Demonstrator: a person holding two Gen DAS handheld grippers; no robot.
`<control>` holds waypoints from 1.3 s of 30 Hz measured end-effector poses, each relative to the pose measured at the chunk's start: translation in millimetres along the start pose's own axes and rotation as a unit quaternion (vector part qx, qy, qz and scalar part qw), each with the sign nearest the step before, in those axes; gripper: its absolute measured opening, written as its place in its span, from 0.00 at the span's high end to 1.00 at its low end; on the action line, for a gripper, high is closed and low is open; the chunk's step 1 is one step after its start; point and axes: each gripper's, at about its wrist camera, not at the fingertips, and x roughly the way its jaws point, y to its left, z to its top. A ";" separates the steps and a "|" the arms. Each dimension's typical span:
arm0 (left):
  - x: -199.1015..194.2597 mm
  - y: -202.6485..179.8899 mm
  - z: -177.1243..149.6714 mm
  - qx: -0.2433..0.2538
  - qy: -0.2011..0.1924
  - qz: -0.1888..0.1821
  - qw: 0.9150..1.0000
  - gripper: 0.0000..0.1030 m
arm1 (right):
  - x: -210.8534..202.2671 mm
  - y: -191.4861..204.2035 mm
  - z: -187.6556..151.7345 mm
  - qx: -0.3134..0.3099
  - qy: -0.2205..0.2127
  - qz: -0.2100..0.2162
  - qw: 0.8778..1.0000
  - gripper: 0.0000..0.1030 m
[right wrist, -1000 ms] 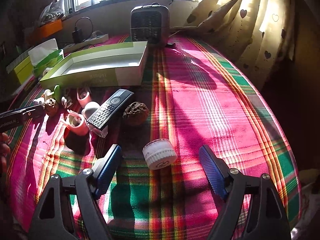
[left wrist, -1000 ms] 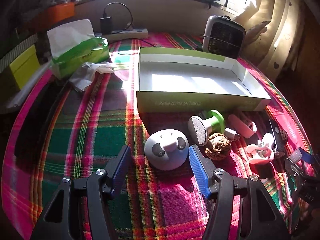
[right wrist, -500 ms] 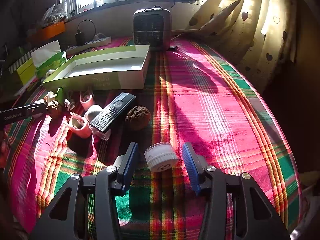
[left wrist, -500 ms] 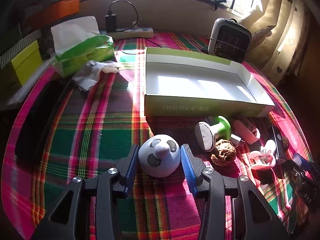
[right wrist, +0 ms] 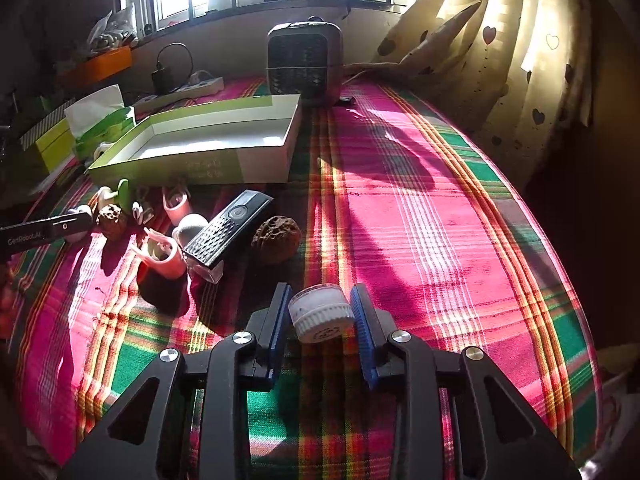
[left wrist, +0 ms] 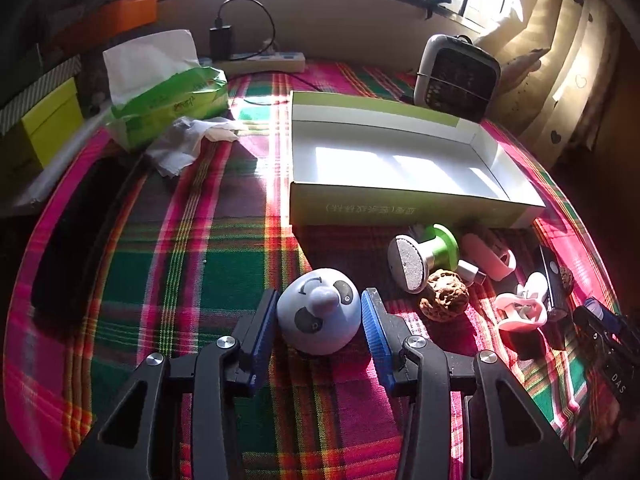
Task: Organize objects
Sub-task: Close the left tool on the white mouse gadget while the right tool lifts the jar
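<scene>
Both claws have closed in since a second ago: the left claw (left wrist: pixel 319 322), then wide around the pale panda-faced dome (left wrist: pixel 318 322), now clamps it between its blue pads, and the right claw (right wrist: pixel 322 316), whose jaws have just been closing, grips the small white ribbed jar (right wrist: pixel 321 314). Each thing sits on the plaid-covered bench (left wrist: pixel 200 272). Beyond the dome lies the open green-and-white box (left wrist: pixel 400 204), with a green-handled foot file (left wrist: pixel 422 256), a walnut (left wrist: pixel 443 297) and pink clips (left wrist: pixel 522 312) just before it. A black remote (right wrist: pixel 228 234) lies left of the jar.
</scene>
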 end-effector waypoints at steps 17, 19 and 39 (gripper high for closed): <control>-24.0 -5.4 26.6 0.013 -0.025 -0.025 0.999 0.61 | -19.7 13.6 67.4 -0.024 -0.049 0.050 0.997 0.69; -26.1 -6.2 32.2 0.015 -0.028 -0.023 0.999 0.61 | -19.7 13.4 79.1 -0.023 -0.053 0.057 0.997 0.69; 5.6 -14.1 99.7 0.020 -0.024 -0.042 0.999 0.61 | 30.9 45.1 167.3 -0.070 -0.050 0.099 0.991 0.69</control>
